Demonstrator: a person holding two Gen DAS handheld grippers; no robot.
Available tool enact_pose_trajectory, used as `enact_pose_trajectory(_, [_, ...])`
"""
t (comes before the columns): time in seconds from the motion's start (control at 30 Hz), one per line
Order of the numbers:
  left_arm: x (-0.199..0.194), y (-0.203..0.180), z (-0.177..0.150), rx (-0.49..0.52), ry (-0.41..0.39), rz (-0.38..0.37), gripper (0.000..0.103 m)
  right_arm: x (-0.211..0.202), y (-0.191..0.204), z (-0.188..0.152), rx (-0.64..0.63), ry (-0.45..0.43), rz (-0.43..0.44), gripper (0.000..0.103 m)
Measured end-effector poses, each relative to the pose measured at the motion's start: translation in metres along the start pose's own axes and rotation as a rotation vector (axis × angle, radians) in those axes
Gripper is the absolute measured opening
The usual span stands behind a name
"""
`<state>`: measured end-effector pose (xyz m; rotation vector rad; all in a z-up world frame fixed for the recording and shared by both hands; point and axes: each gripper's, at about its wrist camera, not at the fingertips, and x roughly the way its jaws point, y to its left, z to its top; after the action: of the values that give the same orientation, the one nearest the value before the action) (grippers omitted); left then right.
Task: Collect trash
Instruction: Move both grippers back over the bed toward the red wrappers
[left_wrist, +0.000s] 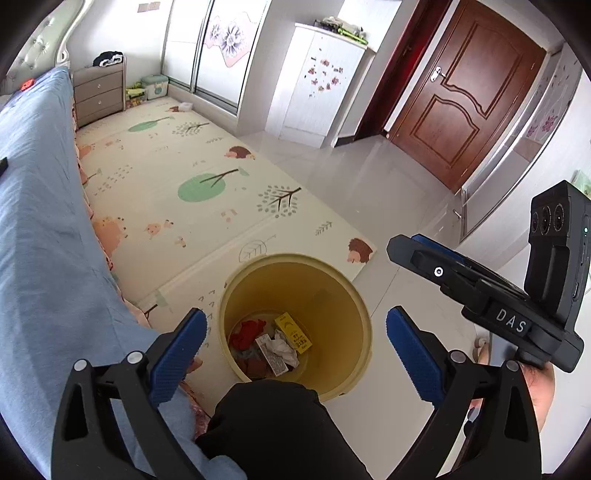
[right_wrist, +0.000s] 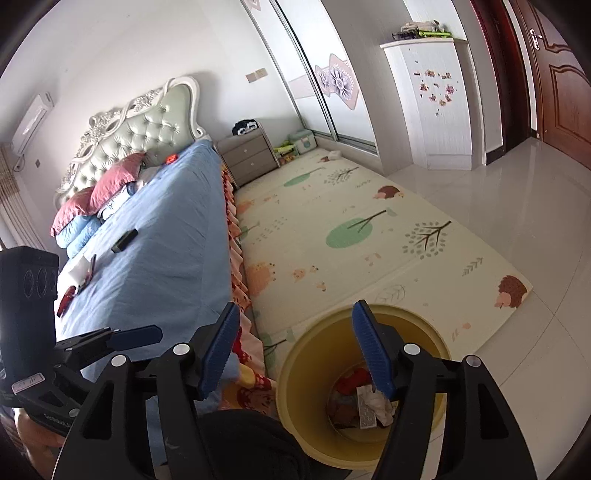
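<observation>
The left gripper (left_wrist: 295, 347) hangs spread wide and empty straight above the yellow bin (left_wrist: 236, 295), its two blue pads standing to either side of the bin's mouth without touching the rim. The right gripper (right_wrist: 295, 350) is also released and holds nothing; one of its pads sits over the bin's opening, the other over the edge of the bed (right_wrist: 166, 229), just beside the bin. In the left wrist view the right gripper's body comes in from the side, above bare floor tiles (left_wrist: 406, 206) next to the bin. The collected trash lies at the bottom of the bin: a red scrap (left_wrist: 251, 330), a yellow box (left_wrist: 293, 332), crumpled white paper (left_wrist: 280, 347) and a small patterned packet (left_wrist: 269, 356). The bin stands at the corner of the play mat (left_wrist: 166, 177), close against the bed's hanging blue cover. Beyond the bin the mat runs open to a grey nightstand (left_wrist: 98, 94), and the tiles stretch clear from the bin toward the brown door (left_wrist: 469, 99). On the bed, well away from the bin, lie a black object (right_wrist: 124, 240) and some small items (right_wrist: 79, 275) too blurred to name.
</observation>
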<state>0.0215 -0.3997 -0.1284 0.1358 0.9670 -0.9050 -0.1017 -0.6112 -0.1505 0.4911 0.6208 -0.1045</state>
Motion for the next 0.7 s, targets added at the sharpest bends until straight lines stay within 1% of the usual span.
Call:
enact_pose_trajectory(0.1, [-0.036, 0.013, -0.006, 0.012, -0.079, 0.08, 0.098, -0.005, 0.025, 0.009, -0.034, -0.04, 0.032, 0.065])
enact_pose_trajectory(0.13, [-0.048, 0.018, -0.009, 0.01, -0.104, 0.11, 0.098, -0.005, 0.034, 0.012, -0.047, -0.048, 0.048, 0.068])
enact_pose_trajectory(0.27, [-0.098, 0.051, -0.02, -0.044, -0.196, 0.206, 0.099, 0.002, 0.079, 0.019, -0.109, -0.049, 0.14, 0.072])
enact_pose_trajectory(0.3, [-0.11, 0.06, -0.023, -0.059, -0.216, 0.233, 0.099, 0.005, 0.093, 0.02, -0.127, -0.045, 0.165, 0.076])
enact_pose_trajectory(0.43, [-0.156, 0.095, -0.03, -0.125, -0.284, 0.355, 0.099, 0.017, 0.152, 0.018, -0.208, -0.032, 0.26, 0.087])
enact_pose_trajectory(0.5, [-0.177, 0.112, -0.035, -0.162, -0.318, 0.401, 0.099, 0.022, 0.18, 0.016, -0.247, -0.026, 0.308, 0.09])
enact_pose_trajectory(0.6, [-0.204, 0.137, -0.043, -0.202, -0.363, 0.485, 0.099, 0.03, 0.218, 0.013, -0.295, -0.01, 0.369, 0.094])
enact_pose_trajectory(0.7, [-0.224, 0.164, -0.054, -0.238, -0.382, 0.562, 0.099, 0.038, 0.252, 0.01, -0.344, -0.003, 0.405, 0.094])
